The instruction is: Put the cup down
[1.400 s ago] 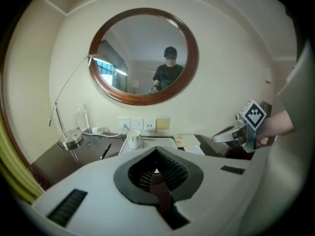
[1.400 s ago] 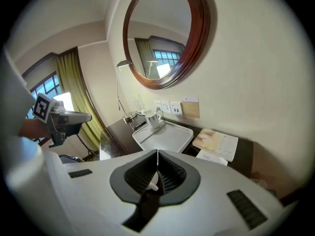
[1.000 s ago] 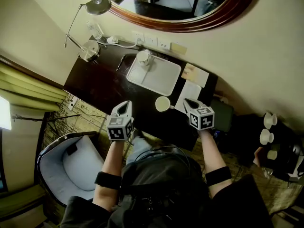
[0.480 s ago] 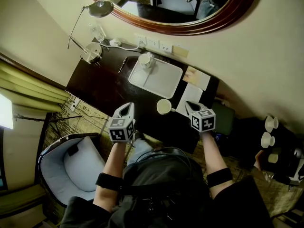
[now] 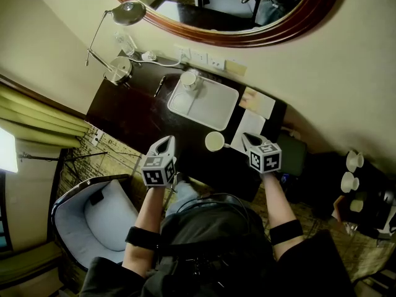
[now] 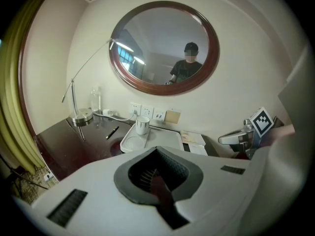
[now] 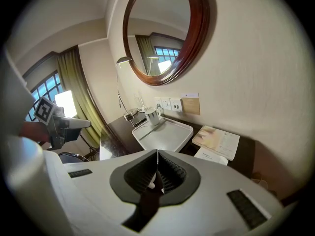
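The cup (image 5: 215,142) is a pale one, seen from above over the dark table (image 5: 136,113). It is close to the table's near edge and just short of the white tray (image 5: 210,106). Whether its base already touches the wood cannot be told from the head view. The right claw (image 5: 243,137) is closed on the cup's handle (image 5: 228,145). In the right gripper view only a thin white sliver of that handle shows between the nearly meeting jaws. The left claw (image 5: 164,140) is closed with nothing in it and is held well apart from the cup, over the table's near edge.

The grip is on the handle alone, so the cup could likely swing or tip if the wrist rolls. If the jaws open while the base is off the wood or tilted, the cup may drop and topple. It could then roll off the near edge, which is close by. The papers (image 5: 247,127) lie just beside it on the right, so a base set half on them would probably rock. A second mug (image 5: 189,80) stands at the tray's far corner, clear of all this.
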The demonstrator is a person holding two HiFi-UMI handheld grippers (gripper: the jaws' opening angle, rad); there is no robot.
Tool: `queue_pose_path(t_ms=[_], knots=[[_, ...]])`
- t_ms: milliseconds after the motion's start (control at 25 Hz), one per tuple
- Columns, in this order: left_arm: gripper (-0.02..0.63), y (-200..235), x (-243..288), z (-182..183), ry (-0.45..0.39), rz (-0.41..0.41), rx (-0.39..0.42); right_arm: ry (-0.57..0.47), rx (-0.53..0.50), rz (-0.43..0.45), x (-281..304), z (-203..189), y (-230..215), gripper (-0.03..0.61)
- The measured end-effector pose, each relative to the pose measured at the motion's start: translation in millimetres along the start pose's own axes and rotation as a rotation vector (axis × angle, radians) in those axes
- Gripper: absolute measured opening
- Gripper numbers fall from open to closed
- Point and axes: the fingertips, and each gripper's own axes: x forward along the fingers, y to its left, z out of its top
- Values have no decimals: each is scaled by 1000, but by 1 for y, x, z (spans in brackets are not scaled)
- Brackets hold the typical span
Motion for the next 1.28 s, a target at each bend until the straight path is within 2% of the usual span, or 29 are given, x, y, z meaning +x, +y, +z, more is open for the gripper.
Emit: queue_pose_path(t_ms=[280, 440, 520, 600, 720, 840, 960, 1120, 1280], knots=[[0, 17, 10, 3, 21, 1, 8, -40, -60, -31, 27, 46, 3, 37], [0, 29, 20, 16, 18, -3, 28, -48, -114, 0, 62, 90, 21, 213], [0, 36, 27, 24, 15, -8, 39, -46, -150, 11, 84, 107, 32, 246], [0, 46, 36, 27, 20, -18, 51, -43, -174, 12, 107, 122, 44, 359], [0, 59, 52, 31, 31, -41, 66, -28, -164, 2, 142, 133, 60, 462], [0, 70, 68, 40, 28, -53, 80, -23, -141, -16, 174, 140, 74, 494], [0, 78, 83, 47, 25, -72, 87, -17, -85, -81, 204, 145, 76, 522], [0, 97, 100, 50, 30, -91, 97, -19, -1, -174, 242, 158, 79, 522], [0, 109, 114, 48, 58, -117, 100, -24, 18, -229, 270, 175, 80, 522]])
